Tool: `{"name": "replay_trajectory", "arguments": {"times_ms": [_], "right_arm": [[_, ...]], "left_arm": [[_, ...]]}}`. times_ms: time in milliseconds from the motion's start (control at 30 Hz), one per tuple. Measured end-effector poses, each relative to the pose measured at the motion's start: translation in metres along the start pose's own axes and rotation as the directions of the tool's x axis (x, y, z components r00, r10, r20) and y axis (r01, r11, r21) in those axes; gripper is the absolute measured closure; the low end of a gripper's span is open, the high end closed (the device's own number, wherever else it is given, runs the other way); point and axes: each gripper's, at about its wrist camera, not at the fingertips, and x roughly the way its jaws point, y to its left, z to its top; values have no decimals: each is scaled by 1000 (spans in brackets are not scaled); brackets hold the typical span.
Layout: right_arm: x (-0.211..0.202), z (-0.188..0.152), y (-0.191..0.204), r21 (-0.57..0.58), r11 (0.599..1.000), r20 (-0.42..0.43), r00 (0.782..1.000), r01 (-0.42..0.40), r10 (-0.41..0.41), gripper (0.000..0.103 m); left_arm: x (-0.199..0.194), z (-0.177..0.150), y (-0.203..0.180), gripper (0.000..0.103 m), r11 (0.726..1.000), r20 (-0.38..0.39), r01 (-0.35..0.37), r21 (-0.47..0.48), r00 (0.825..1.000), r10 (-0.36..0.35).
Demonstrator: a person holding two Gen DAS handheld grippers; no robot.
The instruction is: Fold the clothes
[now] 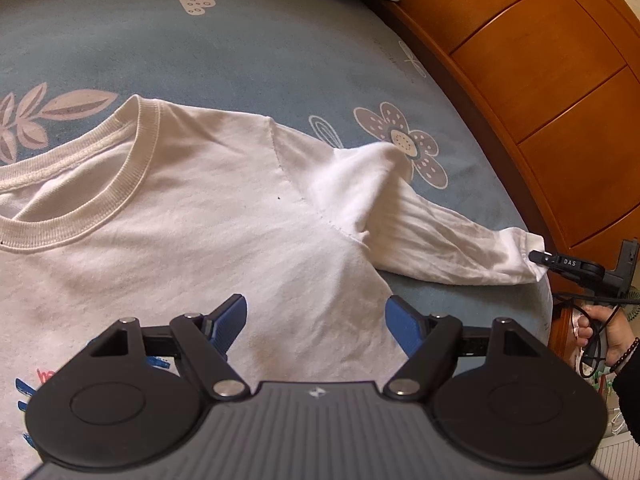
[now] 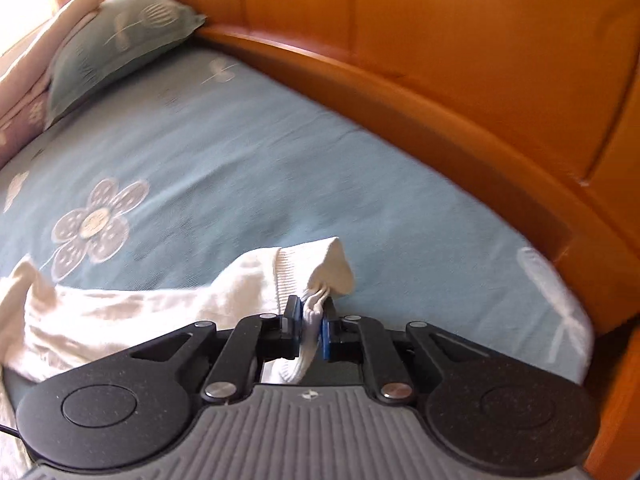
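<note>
A white long-sleeved shirt (image 1: 192,216) lies face up on the blue flowered bedsheet (image 1: 240,40), collar (image 1: 100,200) to the left. My left gripper (image 1: 316,320) is open and empty, hovering over the shirt's chest near the armpit. The shirt's sleeve (image 1: 440,236) stretches out to the right. My right gripper (image 2: 312,316) is shut on the sleeve cuff (image 2: 320,272); it also shows at the right edge of the left wrist view (image 1: 538,258), pinching the cuff near the bed's edge.
An orange wooden bed frame (image 2: 440,80) curves along the right side of the mattress. A green pillow (image 2: 120,36) and a pink one (image 2: 24,92) lie at the far end. The bedsheet (image 2: 240,160) beyond the sleeve is bare.
</note>
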Motion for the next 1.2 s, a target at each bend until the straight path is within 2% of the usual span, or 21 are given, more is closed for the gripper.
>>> {"name": "replay_trajectory", "arguments": {"times_ms": [133, 267, 367, 467, 500, 533, 633, 733, 800, 867, 900, 967, 1033, 1067, 1133, 1200], "right_arm": [[-5, 3, -9, -2, 997, 10, 997, 77, -77, 91], [-8, 5, -28, 69, 986, 19, 988, 149, -151, 91], [-5, 5, -40, 145, 966, -2, 976, 214, -216, 83], [-14, 8, -39, 211, 952, 20, 973, 220, -229, 71], [-17, 8, -34, 213, 959, 33, 979, 188, -200, 60], [-19, 8, -26, 198, 971, 39, 989, 135, -145, 53], [-13, 7, 24, 40, 999, 6, 1000, -13, 13, 49], [3, 2, 87, -136, 977, -56, 985, -167, 160, 47], [13, -3, 128, -224, 940, -103, 965, -258, 240, 47], [14, -9, 163, -284, 892, -142, 936, -350, 322, 47], [8, -14, 179, -279, 865, -161, 908, -417, 386, 47], [6, -24, 203, -222, 795, -255, 821, -564, 511, 46], [11, -38, 220, -127, 753, -354, 738, -646, 574, 43], [12, -48, 227, -71, 744, -382, 707, -664, 595, 43], [18, -60, 232, 23, 740, -400, 672, -672, 623, 43], [29, -64, 230, 96, 764, -374, 688, -638, 622, 43]], "left_arm": [[-3, 0, 3, 27, 1000, 9, 1, -8, 1000, -1], [-6, 1, 5, 27, 1000, 15, 3, -6, 1000, -3], [-7, 3, 4, 27, 1000, 16, -3, 13, 1000, 2], [-12, 10, 5, 27, 999, 28, -20, 45, 999, 19], [-13, 13, 6, 27, 998, 31, -23, 53, 999, 22], [-12, 16, 7, 27, 998, 34, -30, 62, 999, 28], [-6, 28, 6, 27, 993, 36, -39, 109, 999, 35], [6, 42, 1, 27, 979, 29, -53, 196, 998, 48], [12, 49, -4, 27, 969, 39, -78, 234, 997, 71], [11, 55, -6, 27, 968, 61, -86, 236, 995, 73], [10, 56, -5, 27, 971, 70, -87, 224, 995, 73], [10, 56, -1, 27, 978, 72, -81, 190, 995, 68], [10, 53, 4, 27, 985, 64, -73, 157, 996, 63], [9, 51, 6, 27, 987, 61, -72, 146, 996, 64], [9, 47, 9, 27, 989, 58, -65, 129, 997, 58], [9, 44, 12, 27, 991, 54, -63, 119, 997, 56]]}}
